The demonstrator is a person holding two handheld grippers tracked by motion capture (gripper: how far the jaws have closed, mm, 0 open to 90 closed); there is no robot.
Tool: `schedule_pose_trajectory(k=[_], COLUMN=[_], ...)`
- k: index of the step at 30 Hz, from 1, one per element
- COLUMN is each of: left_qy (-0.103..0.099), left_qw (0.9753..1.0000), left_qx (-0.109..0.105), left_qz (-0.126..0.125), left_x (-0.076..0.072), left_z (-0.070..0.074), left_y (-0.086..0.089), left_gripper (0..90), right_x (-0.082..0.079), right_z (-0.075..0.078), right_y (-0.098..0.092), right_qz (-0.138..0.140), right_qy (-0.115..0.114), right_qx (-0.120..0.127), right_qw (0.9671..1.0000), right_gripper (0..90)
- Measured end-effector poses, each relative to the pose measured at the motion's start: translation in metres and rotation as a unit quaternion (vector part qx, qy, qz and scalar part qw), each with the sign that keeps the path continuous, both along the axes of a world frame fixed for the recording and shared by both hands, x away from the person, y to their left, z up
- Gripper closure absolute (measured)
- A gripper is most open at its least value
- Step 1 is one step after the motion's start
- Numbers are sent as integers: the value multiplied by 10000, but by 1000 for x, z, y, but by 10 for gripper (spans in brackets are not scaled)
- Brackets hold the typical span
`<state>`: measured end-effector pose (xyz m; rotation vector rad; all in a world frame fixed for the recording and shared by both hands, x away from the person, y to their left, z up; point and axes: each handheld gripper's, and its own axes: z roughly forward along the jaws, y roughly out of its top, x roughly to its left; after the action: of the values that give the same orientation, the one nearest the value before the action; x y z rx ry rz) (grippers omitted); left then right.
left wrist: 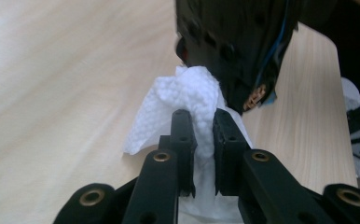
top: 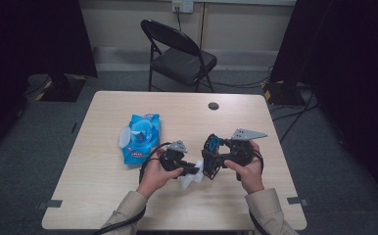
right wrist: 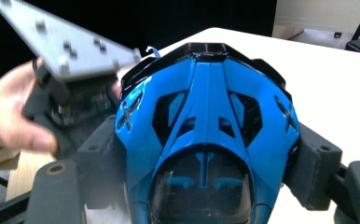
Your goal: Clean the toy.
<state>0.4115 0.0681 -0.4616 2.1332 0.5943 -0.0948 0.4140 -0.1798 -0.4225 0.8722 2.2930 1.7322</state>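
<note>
Near front edge of desk (top: 104,196): left gripper (top: 193,169) pinching wipe (left wrist: 187,93), right gripper (top: 211,157) clamped around blue car (right wrist: 206,130). Judged: wiping underside; keep car steady, rub lightly, refold wipe.

Wipe (left wrist: 187,100) lower edge hidden behind left gripper (left wrist: 205,135) jaws. Toy car (right wrist: 206,140) front cut off at frame bottom — in high view, too small to make out. Pack (top: 140,138) label unreadable.

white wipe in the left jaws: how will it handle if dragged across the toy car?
The crumpled white wipe is probably floppy: it bunches and drapes around the left gripper. Likely very light. It should conform to the glossy blue toy car, not scratch it.
</note>
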Motion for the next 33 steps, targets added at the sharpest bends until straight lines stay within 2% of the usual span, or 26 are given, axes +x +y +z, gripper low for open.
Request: schedule_pose_trajectory(k=[2, 4, 5, 8, 12, 14, 19, 25, 33], left_qy=[-124, -161, -258, -400, -598, -664, -671, -558, -412], left_qw=[9997, 9995, 9990, 9973, 9949, 9946, 9949, 9959, 9968], left_qx=[-102, -139, -217, -408, -605, -640, -666, -640, -620], left_qz=[166, 222, 308, 456, 535, 484, 348, 309, 277], left_x=[6, 7, 11, 17, 22, 23, 24, 27, 27], left_z=[15, 19, 31, 50, 74, 82, 86, 75, 59], left_y=[12, 15, 23, 32, 34, 30, 16, 7, 2], left_gripper=[807, 807, 807, 807, 807, 807, 807, 807, 808], right_x=[0, 0, 0, 0, -1, -2, -3, -5, -4], right_z=[0, 0, 0, 0, -1, -1, -1, 0, -1], right_y=[0, 0, 1, 1, 4, 6, 11, 12, 11], right_qz=[7, 6, 15, 27, 83, 132, 249, 347, 343], right_qy=[-2, 0, -3, -5, 3, -7, -33, -57, -28], right_qx=[-1, 9, 7, -5, -27, -43, -62, -18, 23], right_qw=[10000, 10000, 10000, 10000, 10000, 9999, 9997, 9994, 9994], right_gripper=[248, 248, 248, 248, 248, 248, 248, 248, 248])
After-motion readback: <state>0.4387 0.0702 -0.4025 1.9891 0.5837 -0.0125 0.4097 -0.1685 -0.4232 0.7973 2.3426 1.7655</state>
